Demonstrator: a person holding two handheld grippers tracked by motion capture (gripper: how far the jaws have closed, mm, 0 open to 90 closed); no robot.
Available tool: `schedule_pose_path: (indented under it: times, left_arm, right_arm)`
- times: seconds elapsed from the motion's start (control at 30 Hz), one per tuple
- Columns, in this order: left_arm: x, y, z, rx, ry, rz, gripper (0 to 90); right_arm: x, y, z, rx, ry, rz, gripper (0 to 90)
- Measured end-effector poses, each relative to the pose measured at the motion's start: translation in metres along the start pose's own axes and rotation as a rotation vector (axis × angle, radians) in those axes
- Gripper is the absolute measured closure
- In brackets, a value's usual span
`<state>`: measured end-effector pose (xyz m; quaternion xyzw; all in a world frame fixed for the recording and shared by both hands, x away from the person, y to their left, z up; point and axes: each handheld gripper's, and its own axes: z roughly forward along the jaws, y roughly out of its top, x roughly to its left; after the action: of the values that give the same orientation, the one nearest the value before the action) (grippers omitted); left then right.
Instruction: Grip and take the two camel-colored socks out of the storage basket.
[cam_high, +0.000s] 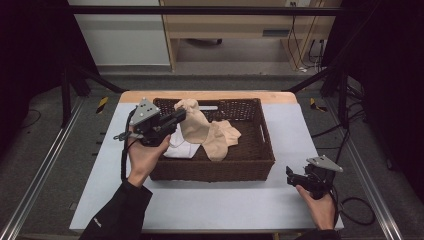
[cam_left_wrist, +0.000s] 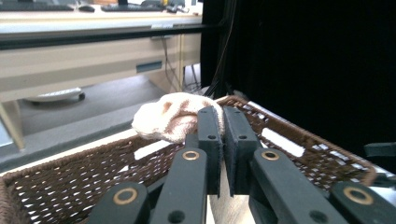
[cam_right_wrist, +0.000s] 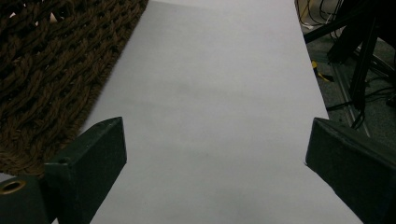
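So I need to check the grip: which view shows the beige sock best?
The high view: the beige sock hangs whole from the left gripper over the basket. The left gripper view catches its pinched top; the right gripper view shows basket and table.

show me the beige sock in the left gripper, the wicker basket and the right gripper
beige sock (cam_high: 192, 122), high view, on the hanging part below the jaws
wicker basket (cam_high: 215, 171), high view, on its near wall
left gripper (cam_high: 181, 116), high view, at the fingertips
right gripper (cam_right_wrist: 212, 163), right gripper view, midway between its jaws
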<state>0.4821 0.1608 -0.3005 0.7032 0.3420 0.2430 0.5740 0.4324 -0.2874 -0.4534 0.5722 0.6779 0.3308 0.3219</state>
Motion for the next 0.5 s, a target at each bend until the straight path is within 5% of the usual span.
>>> schedule_pose_path:
  times: [0.5]
  left_arm:
    - [-0.025, -0.01, -0.054, -0.063, -0.061, 0.037, 85.6]
  right_arm:
    - [-0.001, -0.001, -0.002, -0.003, -0.004, 0.001, 5.3]
